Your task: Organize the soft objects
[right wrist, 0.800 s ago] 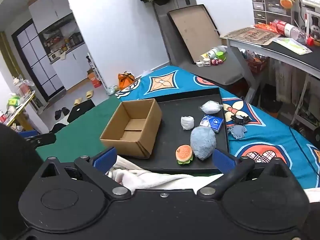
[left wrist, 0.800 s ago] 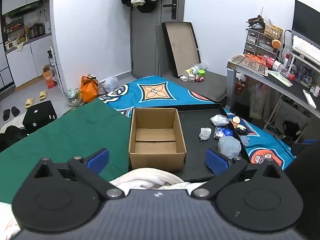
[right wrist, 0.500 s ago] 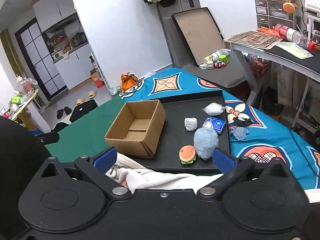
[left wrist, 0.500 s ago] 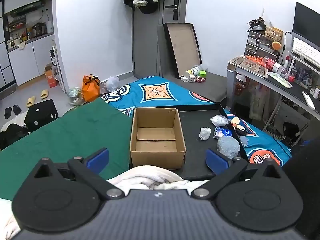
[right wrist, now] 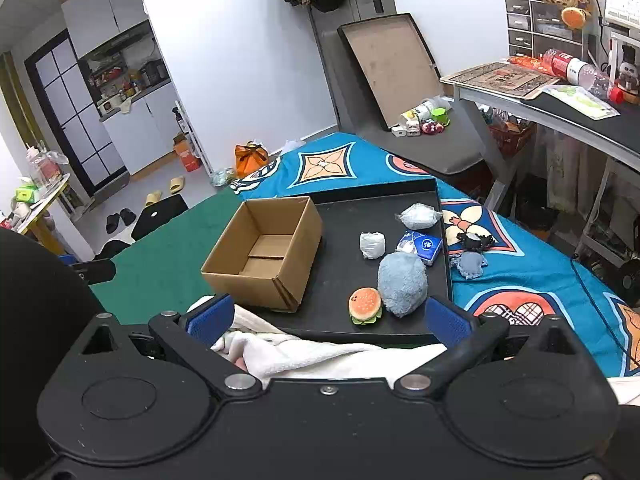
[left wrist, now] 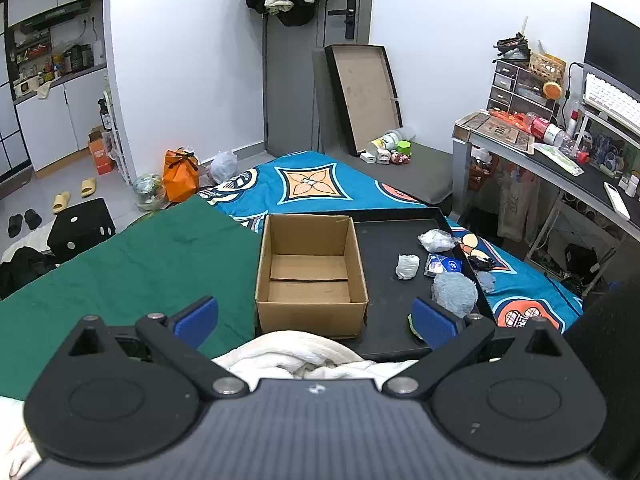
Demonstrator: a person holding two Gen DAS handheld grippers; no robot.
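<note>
An empty cardboard box stands on the left part of a black tray. On the tray to its right lie a fluffy blue plush, a burger toy, a white roll, a blue packet and a white wrapped bundle. My left gripper is open and empty, held back from the box. My right gripper is open and empty, short of the tray's near edge.
White cloth lies just under both grippers. A green cloth covers the left, a blue patterned sheet the right, with small dark and grey plush bits beside the tray. A desk stands far right.
Both grippers have drifted slightly; the right wrist view shifted a little, so the tray objects sit a bit further right. Nothing was taken hold of.
</note>
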